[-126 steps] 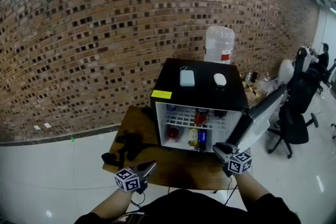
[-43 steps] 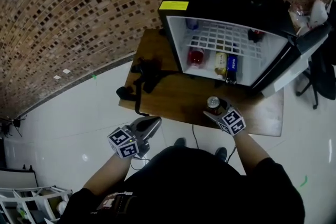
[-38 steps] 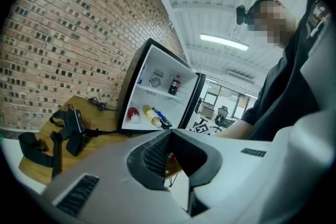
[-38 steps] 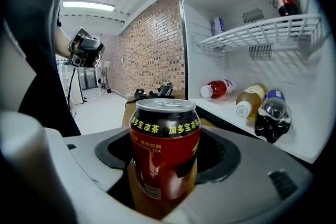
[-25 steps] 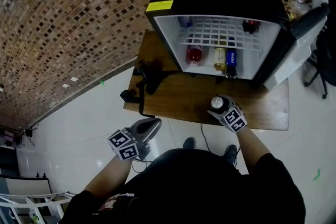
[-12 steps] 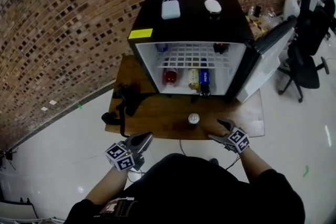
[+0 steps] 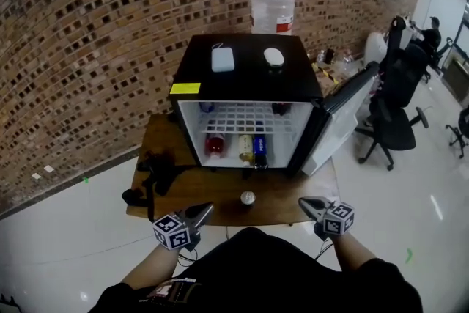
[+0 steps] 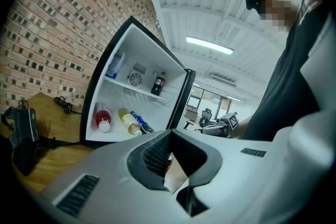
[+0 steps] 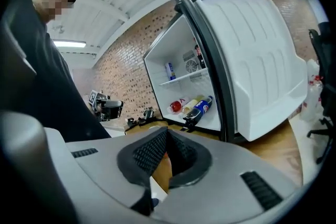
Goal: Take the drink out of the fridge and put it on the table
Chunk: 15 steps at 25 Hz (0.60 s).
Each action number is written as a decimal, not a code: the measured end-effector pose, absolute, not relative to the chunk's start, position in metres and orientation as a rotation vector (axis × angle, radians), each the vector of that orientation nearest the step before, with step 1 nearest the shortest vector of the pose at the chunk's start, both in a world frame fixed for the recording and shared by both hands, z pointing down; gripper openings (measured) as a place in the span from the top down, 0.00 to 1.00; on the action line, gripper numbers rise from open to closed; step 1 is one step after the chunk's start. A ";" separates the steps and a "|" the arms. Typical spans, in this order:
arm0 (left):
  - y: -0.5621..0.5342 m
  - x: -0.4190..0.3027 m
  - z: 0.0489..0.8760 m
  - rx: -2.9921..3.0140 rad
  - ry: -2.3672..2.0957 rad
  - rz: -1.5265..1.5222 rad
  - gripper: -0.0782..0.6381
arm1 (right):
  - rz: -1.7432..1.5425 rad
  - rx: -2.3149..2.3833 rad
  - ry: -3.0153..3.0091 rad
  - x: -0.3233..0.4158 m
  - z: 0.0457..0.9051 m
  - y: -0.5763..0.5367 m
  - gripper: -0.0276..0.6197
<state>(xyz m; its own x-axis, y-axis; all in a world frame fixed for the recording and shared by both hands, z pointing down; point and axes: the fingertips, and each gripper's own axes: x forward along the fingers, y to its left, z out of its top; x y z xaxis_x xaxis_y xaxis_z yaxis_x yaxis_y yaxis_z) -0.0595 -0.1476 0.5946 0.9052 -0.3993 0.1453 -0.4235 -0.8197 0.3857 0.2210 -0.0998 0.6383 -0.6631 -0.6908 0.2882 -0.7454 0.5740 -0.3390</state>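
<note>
Water jug stands before the brick wall.

brick wall | glossy white floor | black office chair | ceiling strip light

The wooden table carries the fridge, a can and black gear.

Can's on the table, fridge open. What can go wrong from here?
1. The can stands toward the front edge of the table; a stray sweep of the right gripper, shut and empty, could knock it off.
2. The fridge door hangs wide open toward the office chair and could get bumped.
3. The bottles lie on their sides on the fridge floor and might roll out.
</note>
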 end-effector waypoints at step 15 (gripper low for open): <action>-0.151 -0.062 0.596 2.642 -0.622 0.060 0.90 | 0.703 1.176 -2.623 0.221 0.654 -0.097 0.98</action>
